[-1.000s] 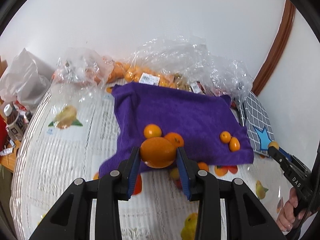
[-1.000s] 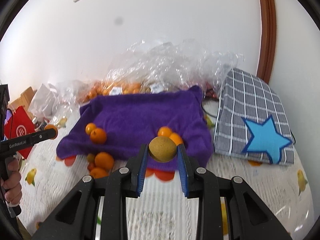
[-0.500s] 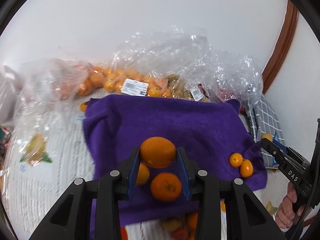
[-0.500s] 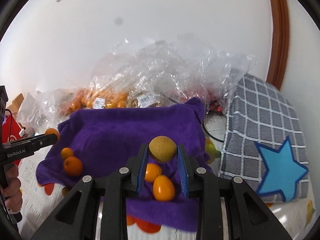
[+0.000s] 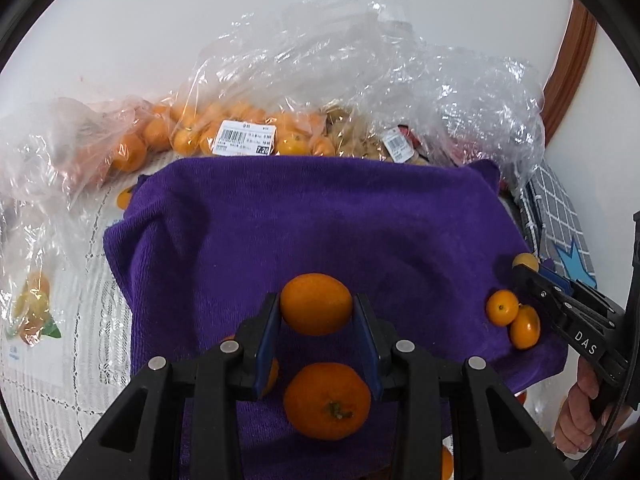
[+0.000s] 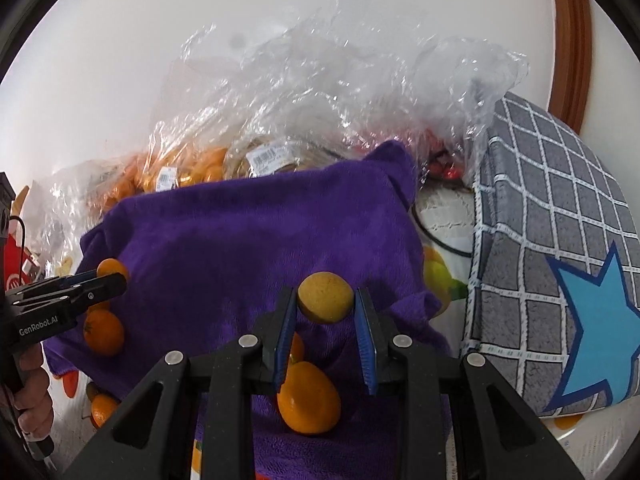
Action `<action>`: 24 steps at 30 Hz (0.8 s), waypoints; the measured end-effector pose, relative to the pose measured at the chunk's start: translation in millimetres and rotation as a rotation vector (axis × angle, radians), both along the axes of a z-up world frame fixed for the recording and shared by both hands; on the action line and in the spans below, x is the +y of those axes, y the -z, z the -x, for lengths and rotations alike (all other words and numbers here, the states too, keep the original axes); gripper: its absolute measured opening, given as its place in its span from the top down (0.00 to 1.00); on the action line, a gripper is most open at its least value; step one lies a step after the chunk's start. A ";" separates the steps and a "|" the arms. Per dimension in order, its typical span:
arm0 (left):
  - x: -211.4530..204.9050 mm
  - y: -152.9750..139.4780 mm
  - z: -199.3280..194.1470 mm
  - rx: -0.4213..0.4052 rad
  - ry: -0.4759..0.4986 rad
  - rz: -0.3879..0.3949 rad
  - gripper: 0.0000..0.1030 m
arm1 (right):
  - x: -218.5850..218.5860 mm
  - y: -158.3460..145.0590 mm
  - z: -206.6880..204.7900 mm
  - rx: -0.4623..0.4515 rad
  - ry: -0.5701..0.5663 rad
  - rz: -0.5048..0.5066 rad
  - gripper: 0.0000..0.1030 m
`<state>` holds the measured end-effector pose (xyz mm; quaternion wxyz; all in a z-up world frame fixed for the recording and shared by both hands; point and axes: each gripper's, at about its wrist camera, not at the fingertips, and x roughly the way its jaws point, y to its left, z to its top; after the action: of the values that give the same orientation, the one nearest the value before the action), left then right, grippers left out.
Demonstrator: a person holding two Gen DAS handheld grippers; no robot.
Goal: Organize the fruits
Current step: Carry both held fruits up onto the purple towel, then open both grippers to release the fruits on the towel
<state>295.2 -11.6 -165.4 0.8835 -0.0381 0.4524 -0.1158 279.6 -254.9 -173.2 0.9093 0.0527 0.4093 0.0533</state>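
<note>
Looks like we're early-to-mid sorting here. The left gripper (image 5: pixel 316 312) is clamped on an orange mandarin (image 5: pixel 316 304), the right gripper (image 6: pixel 326 306) on a yellowish-brown fruit (image 6: pixel 326 297), both hanging over the purple towel's (image 5: pixel 320 220) near edge. Already on the towel: a few mandarins near its near-left corner, two kumquats (image 5: pixel 514 318) by the near-right one. Plenty still sits in the plastic bags (image 5: pixel 240 132) past the far edge, so I'd say lots left.

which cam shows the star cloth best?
Right wrist. The star cloth fills its right side, with the grey check and the whole blue star clear. Left wrist catches only a sliver at the right edge, partly behind the right gripper.
</note>
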 end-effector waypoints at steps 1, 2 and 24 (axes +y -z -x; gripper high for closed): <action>0.2 1.1 0.1 0.004 0.001 0.000 0.66 | 0.7 1.1 -0.3 0.002 -0.001 0.003 0.72; 0.3 2.4 0.6 0.009 0.002 0.003 0.66 | 1.2 2.8 -0.7 0.006 0.001 0.006 0.72; 4.3 -31.9 31.0 -0.044 0.024 -0.009 0.54 | 3.3 -17.0 17.0 -0.019 0.021 0.025 0.53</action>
<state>264.2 -7.3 -133.5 0.8920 -0.0263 0.4336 -0.1250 262.6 -251.5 -156.2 0.9143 0.0451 0.4006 0.0391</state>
